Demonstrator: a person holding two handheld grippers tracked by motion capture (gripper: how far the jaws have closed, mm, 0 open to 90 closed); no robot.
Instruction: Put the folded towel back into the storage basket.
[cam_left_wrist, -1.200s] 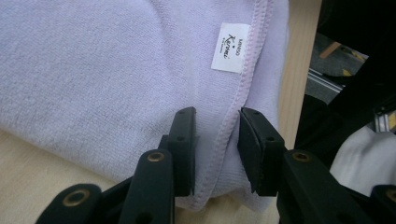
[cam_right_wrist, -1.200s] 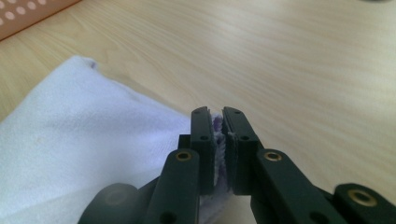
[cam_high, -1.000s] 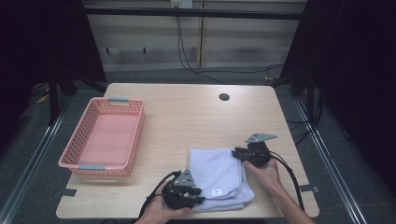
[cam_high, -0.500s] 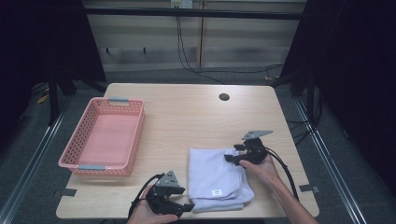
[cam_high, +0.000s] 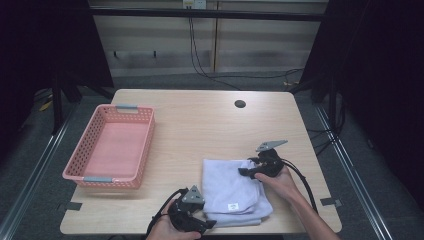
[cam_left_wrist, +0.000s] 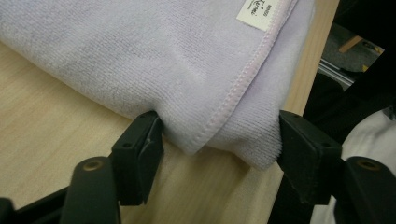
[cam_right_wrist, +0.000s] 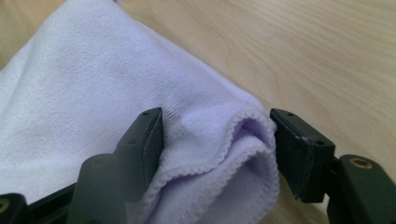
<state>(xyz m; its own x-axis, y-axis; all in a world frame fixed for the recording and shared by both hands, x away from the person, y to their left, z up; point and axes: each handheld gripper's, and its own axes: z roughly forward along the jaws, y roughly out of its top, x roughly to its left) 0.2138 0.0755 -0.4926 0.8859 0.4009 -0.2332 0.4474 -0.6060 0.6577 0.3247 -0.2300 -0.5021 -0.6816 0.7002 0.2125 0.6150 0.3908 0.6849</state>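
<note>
Both grippers, left (cam_high: 209, 223) and right (cam_high: 243, 172), stand spread around towel (cam_high: 235, 187) corners (jaws have just been closing slightly), so pinch every layer squarely before lifting.

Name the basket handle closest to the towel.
The grey handle on the pink basket's near rim; the other handle sits on the far rim.

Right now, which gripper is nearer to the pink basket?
Left. The left gripper is at the towel's near corner, closer to the basket; the right gripper is at its far right corner.
</note>
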